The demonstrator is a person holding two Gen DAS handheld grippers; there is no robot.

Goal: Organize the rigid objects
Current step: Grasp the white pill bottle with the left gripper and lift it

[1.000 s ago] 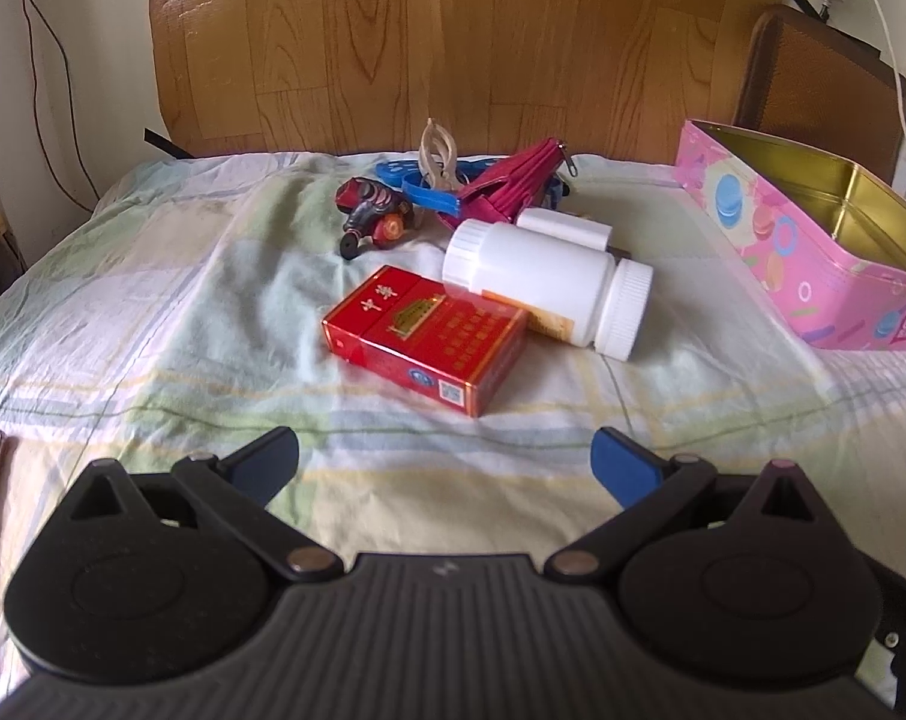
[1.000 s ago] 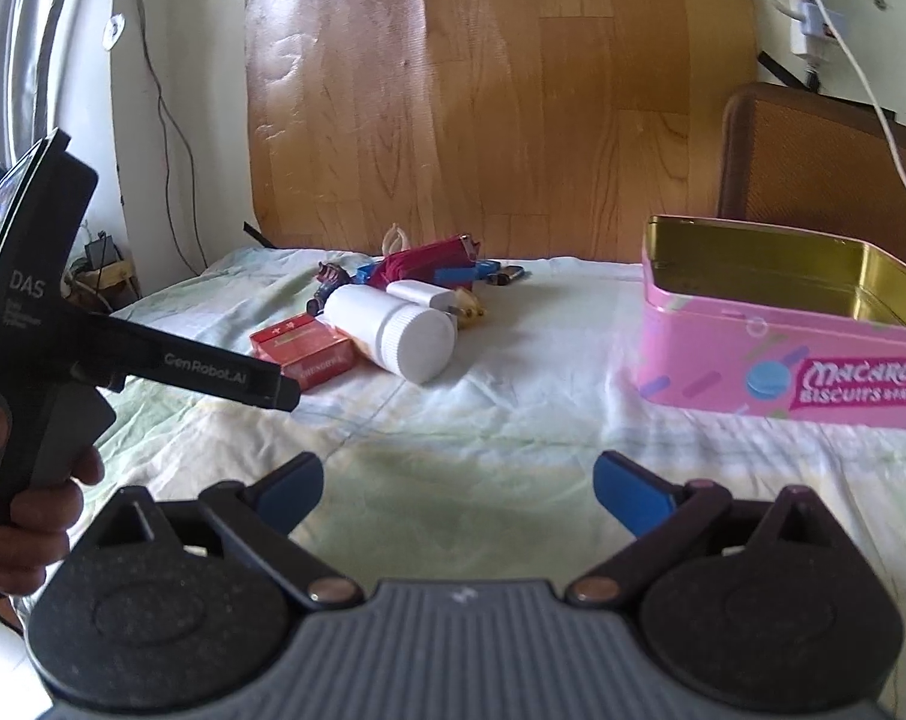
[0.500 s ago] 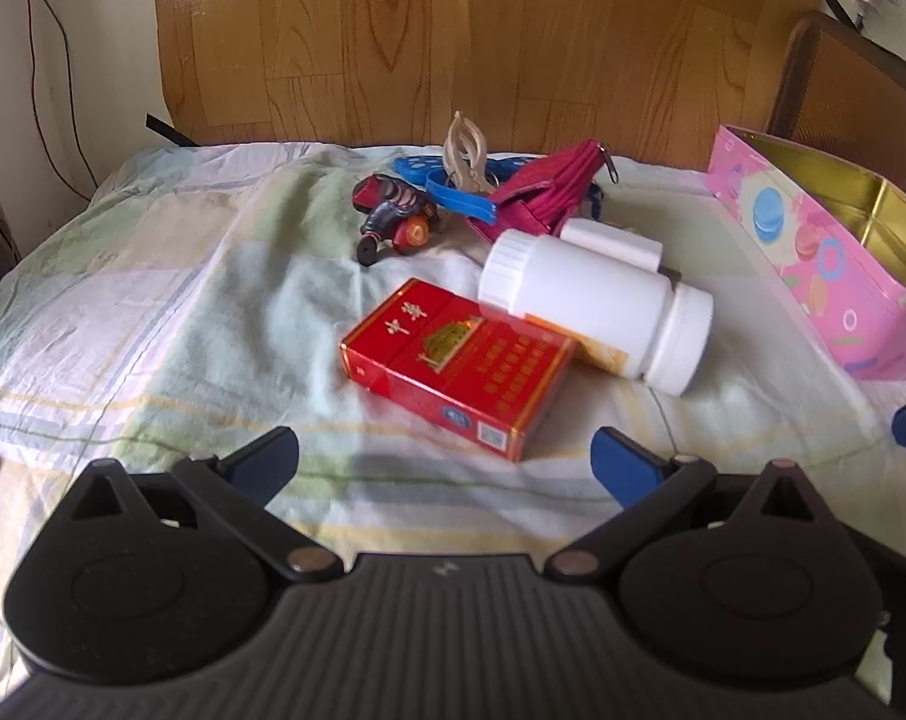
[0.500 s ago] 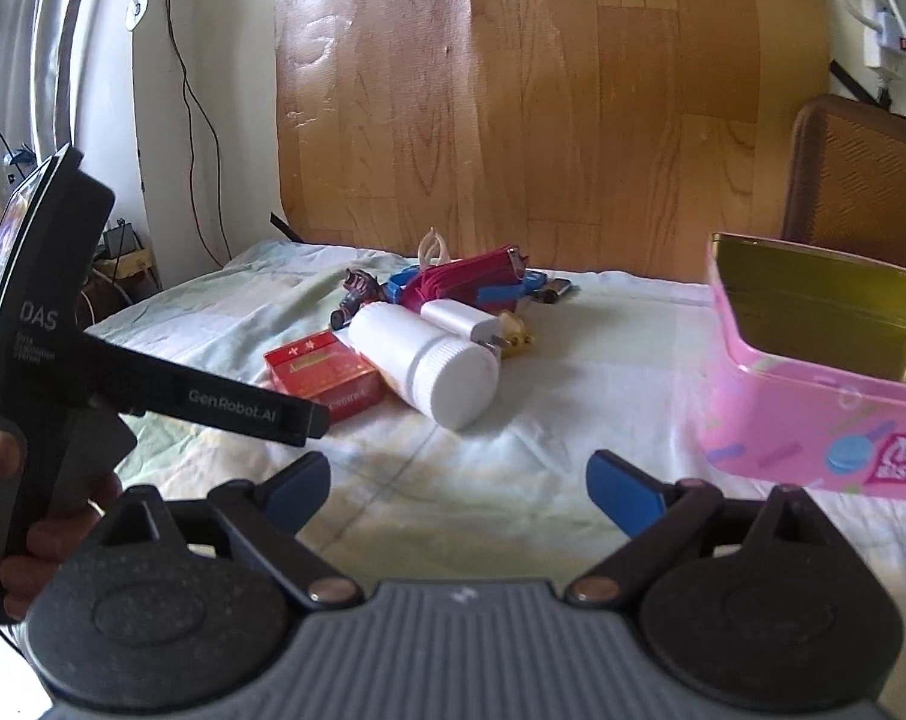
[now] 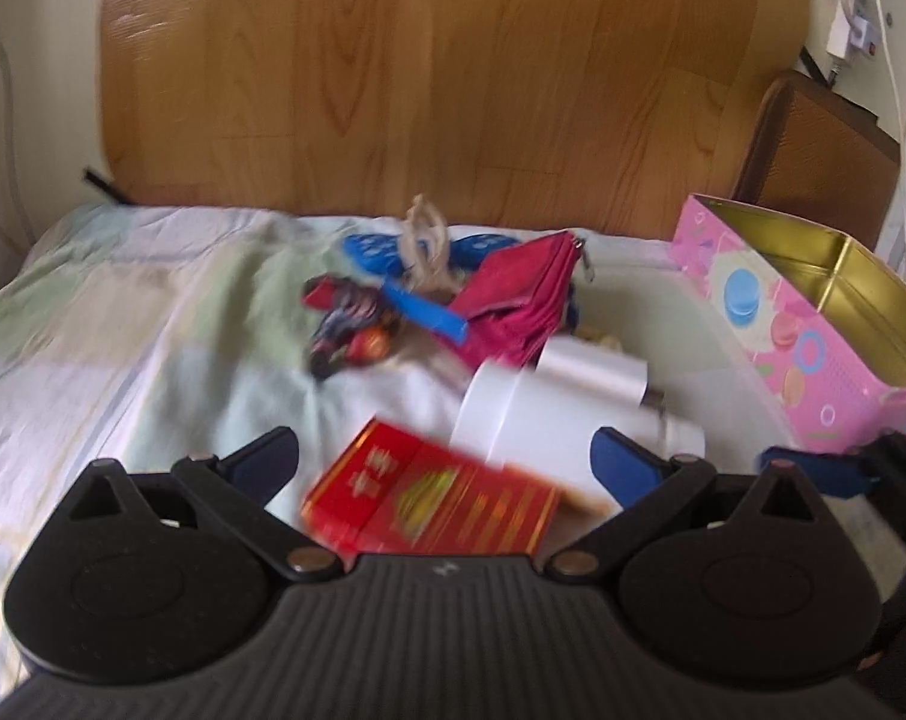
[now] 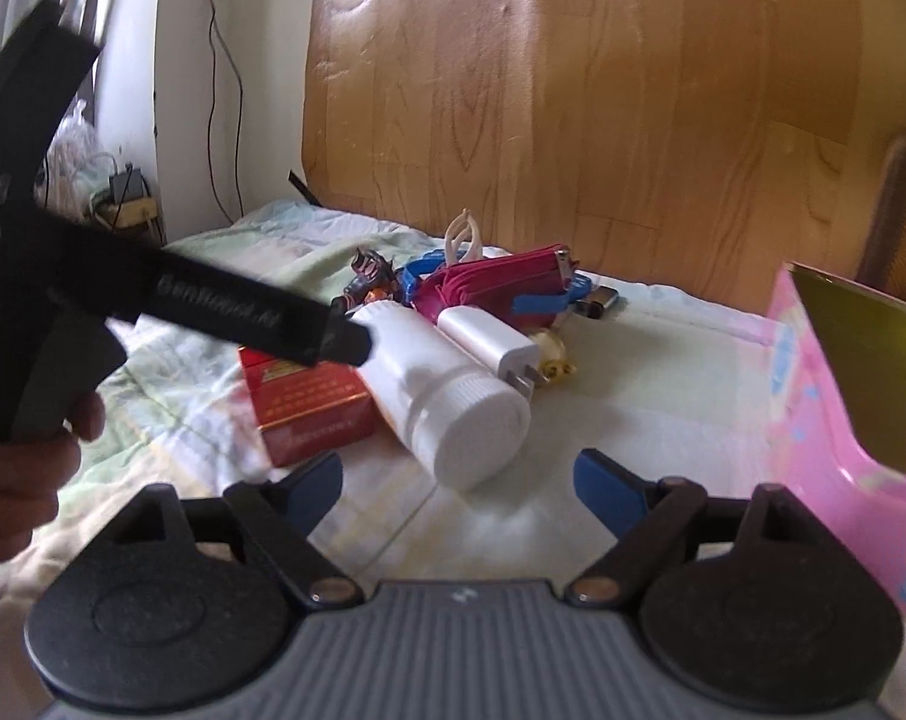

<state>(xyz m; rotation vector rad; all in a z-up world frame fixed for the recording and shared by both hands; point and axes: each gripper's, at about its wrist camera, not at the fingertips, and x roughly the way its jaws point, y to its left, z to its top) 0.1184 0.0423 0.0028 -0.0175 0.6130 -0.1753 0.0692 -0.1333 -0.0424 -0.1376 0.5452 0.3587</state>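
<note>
Wood-grain panelling backs a bed spread with a pale checked sheet (image 5: 153,324). On it I see a red box (image 5: 429,504) touching a white bottle (image 6: 447,396) lying on its side. My left gripper (image 5: 447,468) is spread, empty, with the box between its tips. My right gripper (image 6: 459,480) is closing, nothing pinched, just short of the bottle's cap. Behind: a white charger (image 6: 489,342), a magenta pouch (image 5: 519,300). An open pink tin (image 5: 771,324) stands right.

We hold our left gripper (image 5: 444,459) with jaws wide apart; our right gripper (image 6: 458,477) has empty jaws closing.
</note>
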